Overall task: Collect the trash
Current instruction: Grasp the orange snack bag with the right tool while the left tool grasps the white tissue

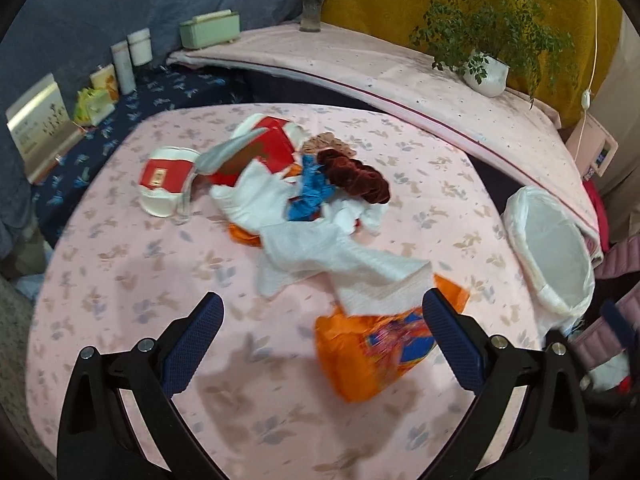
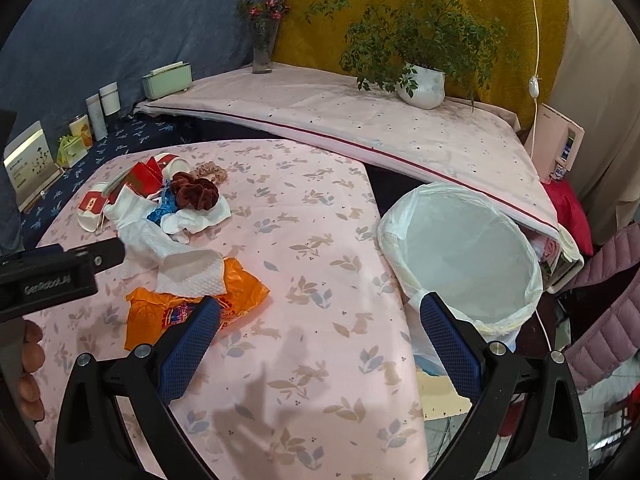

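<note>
Blue textured pads were seen on both tools: the left hand-held gripper (image 1: 322, 312) was held released, its jaws spread wide above the pink, leaf-printed cloth of the desk (image 1: 120, 280), with nothing between them. Just ahead of its right finger an orange wrapper (image 1: 372, 352) was found lying flat on the cloth, partly overlapped by a white paper towel (image 1: 340, 260). Farther out, a heap of trash was gathered near the middle of the desk: a blue scrap (image 1: 310, 188), a dark red scrunchie (image 1: 356, 174), a red box (image 1: 266, 148) and a red-and-white paper cup (image 1: 168, 180) tipped on its side. The right hand-held gripper (image 2: 320, 310) was likewise held released and empty, hovering over the desk's near right part. Its left finger was placed in front of the orange wrapper's edge, and its right finger was seen in front of a trash bin (image 2: 460, 256) lined with a white bag, standing just beside the desk's right edge. Behind, a potted plant (image 2: 424, 84) and a vase of flowers (image 2: 264, 44) were set on a pale pink shelf (image 2: 320, 112).
</note>
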